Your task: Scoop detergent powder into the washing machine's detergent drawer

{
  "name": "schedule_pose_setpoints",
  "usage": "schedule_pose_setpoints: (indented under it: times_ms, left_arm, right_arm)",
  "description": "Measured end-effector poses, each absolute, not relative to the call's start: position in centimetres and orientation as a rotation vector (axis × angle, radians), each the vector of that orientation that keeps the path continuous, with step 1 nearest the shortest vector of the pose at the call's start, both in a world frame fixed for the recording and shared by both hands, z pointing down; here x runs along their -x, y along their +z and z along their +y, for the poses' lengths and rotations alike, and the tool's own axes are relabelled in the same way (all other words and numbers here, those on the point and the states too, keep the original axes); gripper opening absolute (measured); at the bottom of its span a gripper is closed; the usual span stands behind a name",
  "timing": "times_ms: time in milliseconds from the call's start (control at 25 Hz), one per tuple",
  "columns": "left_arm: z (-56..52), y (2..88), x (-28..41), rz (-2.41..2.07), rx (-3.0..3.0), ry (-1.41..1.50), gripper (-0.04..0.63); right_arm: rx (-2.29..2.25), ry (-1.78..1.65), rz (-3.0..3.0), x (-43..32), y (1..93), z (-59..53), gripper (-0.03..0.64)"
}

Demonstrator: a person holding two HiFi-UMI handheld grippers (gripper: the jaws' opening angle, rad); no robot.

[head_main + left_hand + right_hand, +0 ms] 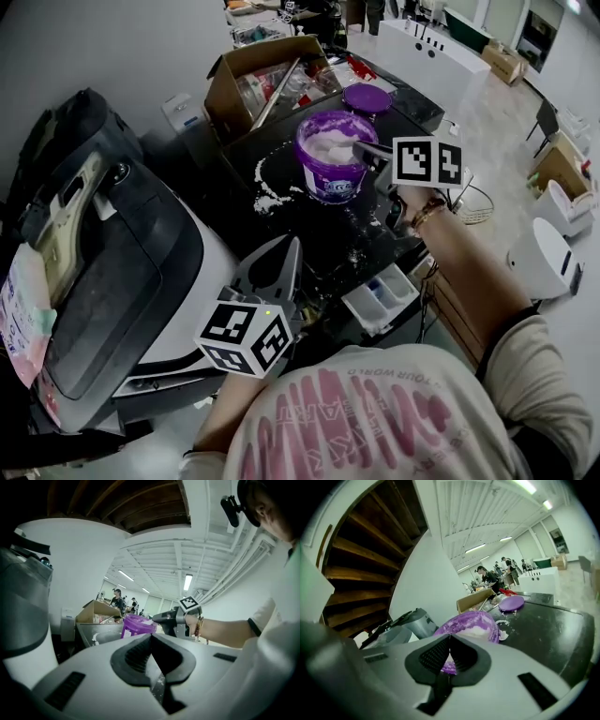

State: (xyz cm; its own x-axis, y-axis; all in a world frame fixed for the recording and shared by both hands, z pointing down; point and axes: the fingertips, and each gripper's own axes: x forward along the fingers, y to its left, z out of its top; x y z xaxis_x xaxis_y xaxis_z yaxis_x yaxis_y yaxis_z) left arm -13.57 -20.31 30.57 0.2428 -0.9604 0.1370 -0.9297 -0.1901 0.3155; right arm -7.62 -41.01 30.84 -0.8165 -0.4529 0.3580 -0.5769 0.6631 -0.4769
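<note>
A purple tub [330,161] full of white detergent powder stands open on the black washer top [309,234]. My right gripper [362,147] reaches over the tub's rim from the right. Its jaws are shut, and in the right gripper view a small purple piece, which looks like the scoop [449,666], shows between the pads just before the tub [471,624]. The white detergent drawer [380,298] is pulled out at the washer's front edge. My left gripper [288,247] hovers left of the drawer, shut and holding nothing, and points toward the tub [137,625] and the right gripper [174,620].
Spilled powder [267,195] lies on the top left of the tub. The purple lid [366,97] rests behind it, beside a cardboard box [258,80] of clutter. A grey machine [122,272] fills the left. A white bin [544,258] stands on the floor at right.
</note>
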Motion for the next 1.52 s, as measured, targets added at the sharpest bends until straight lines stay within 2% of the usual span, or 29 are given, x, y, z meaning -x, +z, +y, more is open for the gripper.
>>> schedule_pose_setpoints:
  times_ms: [480, 840, 1520]
  left_arm:
    - [-17.5, 30.8, 13.4, -1.872, -2.074, -0.191, 0.002]
    - [-17.7, 29.8, 13.2, -1.894, -2.093, -0.176, 0.002]
    - [-18.4, 27.6, 11.0, -1.863, -2.158, -0.221, 0.002]
  right_arm:
    - [-0.938, 1.225, -2.772, 5.6, 30.3, -41.7, 0.002]
    - [-1.034, 1.738, -2.739, 3.3, 31.4, -42.3, 0.001]
    - [-0.954, 2.038, -2.749, 1.8, 29.5, -39.9, 0.0]
